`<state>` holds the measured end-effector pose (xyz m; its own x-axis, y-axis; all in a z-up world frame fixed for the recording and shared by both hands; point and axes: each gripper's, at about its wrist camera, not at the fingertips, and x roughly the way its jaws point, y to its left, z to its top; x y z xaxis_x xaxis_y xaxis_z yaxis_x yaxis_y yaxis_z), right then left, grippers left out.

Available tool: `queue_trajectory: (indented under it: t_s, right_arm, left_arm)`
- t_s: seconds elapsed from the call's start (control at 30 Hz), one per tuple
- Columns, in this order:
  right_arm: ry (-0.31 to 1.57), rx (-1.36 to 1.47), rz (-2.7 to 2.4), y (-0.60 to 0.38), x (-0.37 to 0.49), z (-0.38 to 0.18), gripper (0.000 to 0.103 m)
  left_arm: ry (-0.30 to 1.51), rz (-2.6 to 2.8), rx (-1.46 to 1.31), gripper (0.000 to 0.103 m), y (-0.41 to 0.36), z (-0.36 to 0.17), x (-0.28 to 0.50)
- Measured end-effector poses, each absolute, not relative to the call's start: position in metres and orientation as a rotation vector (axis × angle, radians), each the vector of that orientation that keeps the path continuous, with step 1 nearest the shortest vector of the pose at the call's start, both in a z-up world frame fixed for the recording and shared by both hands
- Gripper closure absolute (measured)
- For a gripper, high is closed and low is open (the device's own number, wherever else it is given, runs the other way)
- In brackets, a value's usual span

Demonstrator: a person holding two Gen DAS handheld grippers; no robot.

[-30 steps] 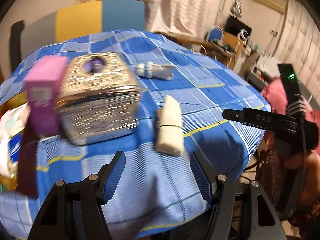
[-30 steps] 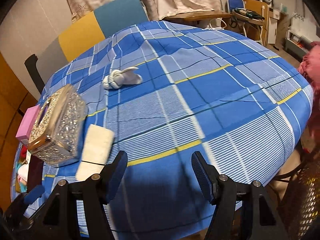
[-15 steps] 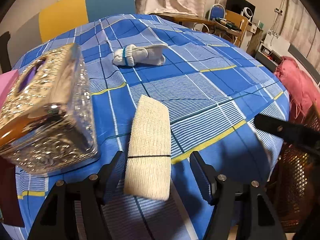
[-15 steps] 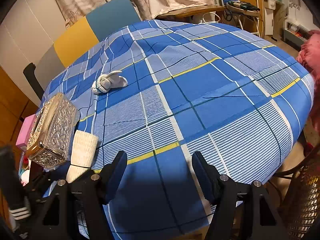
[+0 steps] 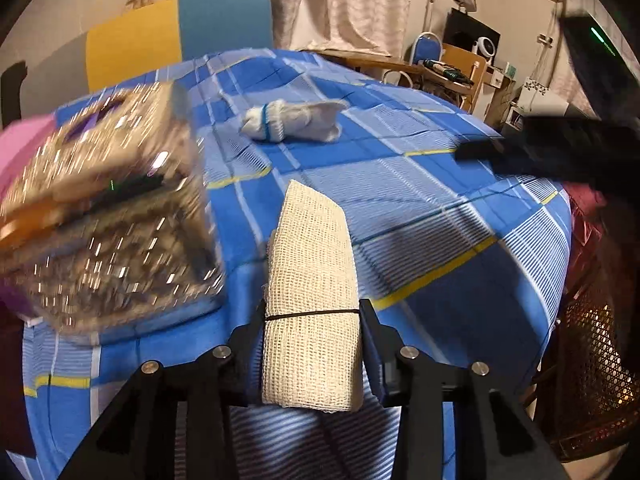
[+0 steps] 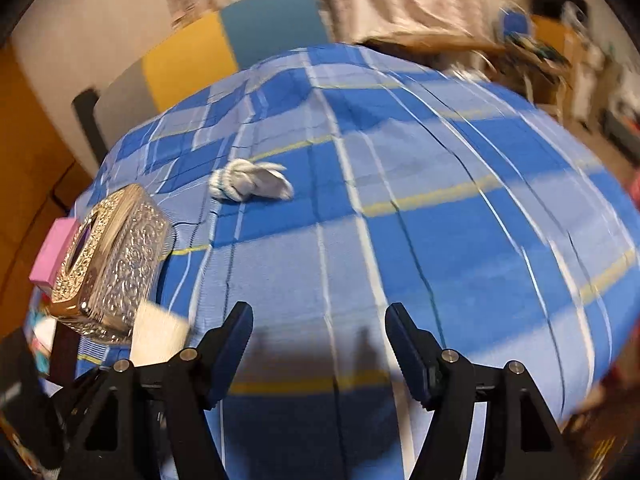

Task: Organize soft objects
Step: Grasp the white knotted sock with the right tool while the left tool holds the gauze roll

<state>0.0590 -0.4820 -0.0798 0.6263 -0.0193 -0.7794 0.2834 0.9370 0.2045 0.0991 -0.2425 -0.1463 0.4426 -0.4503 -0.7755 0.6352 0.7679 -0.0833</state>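
One round table [image 5: 420, 200] under a blue checked cloth fills both views. On its left part sits a shiny embossed tissue box [image 6: 116, 264] with a pink box [image 6: 54, 252] just behind it. A cream rolled cloth [image 5: 312, 300] with a black band lies beside the tissue box; the left gripper [image 5: 312, 344] has just been closing and its jaws now press on both sides of this roll. Only the left view shows that grip; the right view catches just a corner of the roll. Farther back lies a white rolled sock [image 5: 294, 124]. The right gripper [image 6: 320, 344] hangs spread over bare cloth, holding nothing.
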Motion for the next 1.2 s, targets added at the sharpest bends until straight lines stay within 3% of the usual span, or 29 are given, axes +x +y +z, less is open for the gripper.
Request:
queue_trajectory:
  t_s: [0.27,0.57,0.63,0.83,1.2]
  right_arm:
    - [0.89,0.038,-0.039,-0.447,0.176,-0.076,0.03]
    - [1.025,-0.001,-0.013,-0.44,0.272,-0.117,0.029]
    - [1.04,0.025,0.001,-0.441,0.28,-0.126,0.033]
    - [1.032,0.064,0.019,-0.437,0.273,-0.133,0.063]
    - [1.003,0.248,-0.022,-0.456,0.19,-0.119,0.068]
  left_arm:
    - [0.863,-0.703,0.217,0.062,-0.233,-0.151,0.098]
    - [0.871,-0.739,0.168,0.062,-0.225,-0.152,0.1]
    - [0.867,-0.742,0.171,0.062,-0.225,-0.152,0.1]
    - [0.861,-0.741,0.165,0.062,-0.222,-0.154,0.094]
    - [0.884,-0.714,0.093,0.063,-0.212,-0.15,0.093]
